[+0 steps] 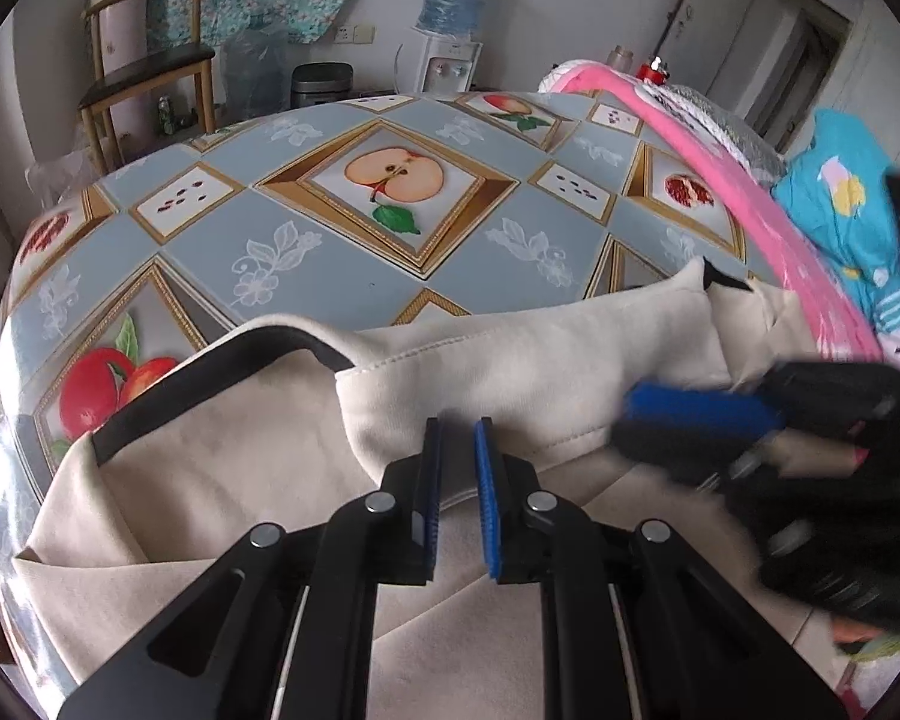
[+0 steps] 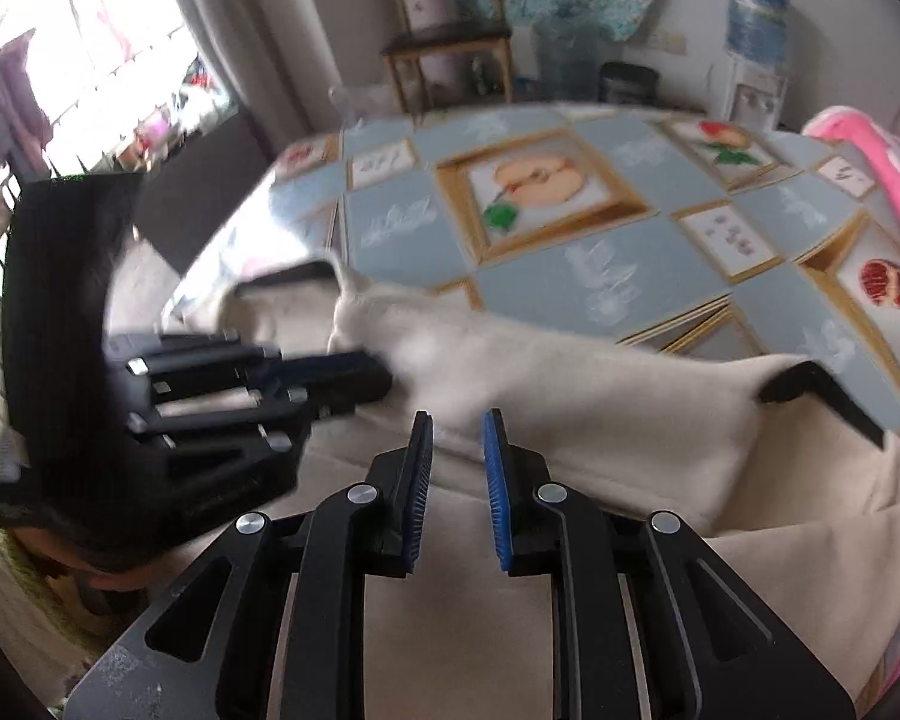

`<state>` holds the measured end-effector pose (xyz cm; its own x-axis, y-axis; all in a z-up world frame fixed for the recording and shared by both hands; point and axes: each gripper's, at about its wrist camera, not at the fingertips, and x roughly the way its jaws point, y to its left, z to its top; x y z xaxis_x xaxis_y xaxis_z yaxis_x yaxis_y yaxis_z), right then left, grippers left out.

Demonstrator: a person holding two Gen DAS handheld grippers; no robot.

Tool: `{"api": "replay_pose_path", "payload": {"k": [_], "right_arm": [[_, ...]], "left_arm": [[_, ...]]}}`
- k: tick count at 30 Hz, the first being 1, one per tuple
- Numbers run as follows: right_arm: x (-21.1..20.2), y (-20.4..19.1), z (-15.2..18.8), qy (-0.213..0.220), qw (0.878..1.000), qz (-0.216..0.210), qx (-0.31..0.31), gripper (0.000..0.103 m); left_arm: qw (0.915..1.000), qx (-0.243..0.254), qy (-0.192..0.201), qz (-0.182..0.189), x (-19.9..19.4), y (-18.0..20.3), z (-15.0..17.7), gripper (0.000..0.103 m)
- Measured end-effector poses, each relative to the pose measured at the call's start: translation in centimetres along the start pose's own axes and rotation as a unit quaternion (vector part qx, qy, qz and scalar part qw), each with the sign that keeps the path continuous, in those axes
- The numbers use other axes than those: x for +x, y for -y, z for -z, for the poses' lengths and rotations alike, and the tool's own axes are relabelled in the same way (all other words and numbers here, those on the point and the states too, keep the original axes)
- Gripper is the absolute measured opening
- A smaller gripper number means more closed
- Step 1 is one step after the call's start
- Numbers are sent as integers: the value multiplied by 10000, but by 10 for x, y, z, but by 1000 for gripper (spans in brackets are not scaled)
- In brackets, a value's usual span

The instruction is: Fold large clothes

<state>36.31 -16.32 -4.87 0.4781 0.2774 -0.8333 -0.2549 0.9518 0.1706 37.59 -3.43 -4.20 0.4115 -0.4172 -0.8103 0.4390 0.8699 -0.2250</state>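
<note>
On the near edge of the round table (image 1: 342, 252), whose glossy oilcloth is printed with blue-grey diamonds and gold-framed fruit pictures, lies the cream garment (image 1: 510, 360), a soft matte fabric with stitched hems and black trim, its upper part rolled into a thick fold and its lower part hanging over the table edge toward the camera. Both grippers point down at it. The left gripper (image 1: 457, 438) shows its black fingers with ribbed blue pads standing a narrow gap apart at the fold's edge, and whether they pinch the cloth I cannot tell. The right gripper (image 2: 457, 429) likewise keeps a narrow gap, with the cloth just beyond its tips, grip uncertain. A pink plastic basket (image 1: 744, 192) sits at the right of the table, holding white-patterned fabric, with a turquoise printed cloth (image 1: 840, 204) beside it. Behind stand a wooden chair (image 1: 144, 66), a water dispenser (image 1: 450, 54) topped by a blue bottle, and a dark rice cooker (image 1: 321, 84).
</note>
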Motion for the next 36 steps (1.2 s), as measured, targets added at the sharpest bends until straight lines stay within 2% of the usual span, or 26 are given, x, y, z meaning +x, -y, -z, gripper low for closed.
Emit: {"api": "replay_pose_path", "payload": {"k": [1, 3, 6, 10, 13, 16, 18, 20, 22, 25, 27, 29, 30, 32, 34, 36], "right_arm": [[8, -1, 2, -96, 9999, 66, -15, 17], [11, 1, 4, -26, 10000, 36, 1, 17], [1, 11, 2, -71, 9992, -248, 300, 17], [-25, 44, -6, 328, 9972, -42, 668, 27], [-23, 71, -7, 289, 9939, 34, 1064, 28], [1, 80, 0, -140, 9942, 171, 1053, 29], [-1, 74, 3, -97, 9959, 319, 841, 28], [-10, 74, 1, -147, 9947, 391, 943, 33], [-34, 75, 2, 52, 9934, 345, 1093, 44], [-72, 79, 5, 276, 9914, 373, 1225, 53], [-101, 76, 12, 394, 9903, 292, 1300, 60], [-128, 68, 25, 523, 9897, 224, 1314, 65], [-136, 63, 32, 550, 9901, 184, 1280, 70], [-150, 49, 49, 572, 9910, 139, 1200, 77], [-158, 30, 70, 562, 9930, 44, 1041, 83], [-160, 12, 89, 546, 9943, 0, 918, 85]], "left_arm": [[10000, -84, 3, 6, -1, -3, 0, 12], [9997, -231, 0, -7, -4, -7, 0, 12], [9993, -370, 62, -69, -14, -14, 1, 12], [9978, -611, 270, 4, -28, -23, -4, 12], [9969, -761, 175, -3, -24, -23, -9, 12], [9972, -603, -232, -380, -4, -14, -6, 13], [9968, -486, -236, -587, -3, -10, -5, 15], [9959, -638, -216, -599, -10, -13, -6, 15], [9955, -716, -23, -624, -29, -15, -6, 15], [9945, -794, 254, -639, -70, -18, -2, 16], [9928, -872, 448, -695, -105, -17, 10, 24], [9910, -914, 563, -801, -132, -18, 23, 39], [9901, -932, 600, -855, -147, -17, 35, 43], [9889, -977, 633, -927, -166, -17, 55, 56], [9868, -1035, 645, -1063, -185, -18, 84, 64], [9839, -1164, 575, -1232, -195, -19, 114, 70]]}}
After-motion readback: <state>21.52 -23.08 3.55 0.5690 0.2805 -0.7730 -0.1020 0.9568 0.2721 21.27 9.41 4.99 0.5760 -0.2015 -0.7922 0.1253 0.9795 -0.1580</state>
